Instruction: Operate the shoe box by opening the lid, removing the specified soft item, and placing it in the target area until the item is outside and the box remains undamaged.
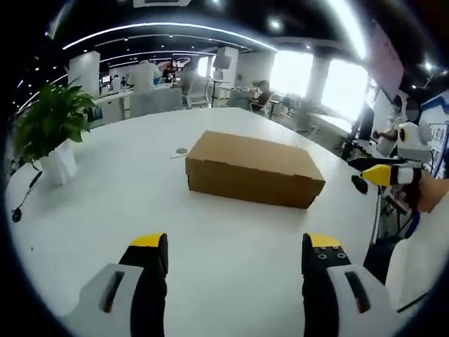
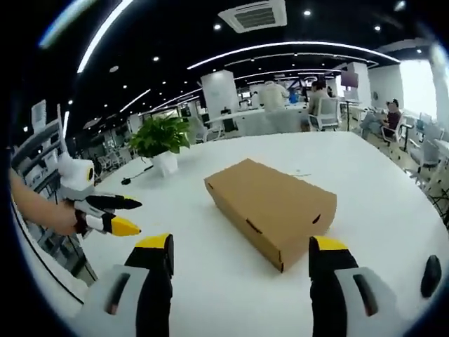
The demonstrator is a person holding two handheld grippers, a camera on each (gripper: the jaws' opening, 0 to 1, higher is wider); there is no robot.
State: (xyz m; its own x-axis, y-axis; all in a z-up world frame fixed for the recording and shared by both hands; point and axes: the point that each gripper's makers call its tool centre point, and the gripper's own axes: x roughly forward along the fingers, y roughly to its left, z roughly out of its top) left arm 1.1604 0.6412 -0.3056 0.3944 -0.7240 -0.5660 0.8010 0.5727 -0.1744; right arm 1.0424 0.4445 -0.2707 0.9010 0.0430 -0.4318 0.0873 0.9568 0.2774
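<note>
Curved ceiling light strips [image 2: 295,46] and blown-out windows [image 1: 330,84] at upper right of the left gripper view brighten the white table [image 1: 231,246] evenly, with soft shadows, fisheye bending at edges and slight background blur.
</note>
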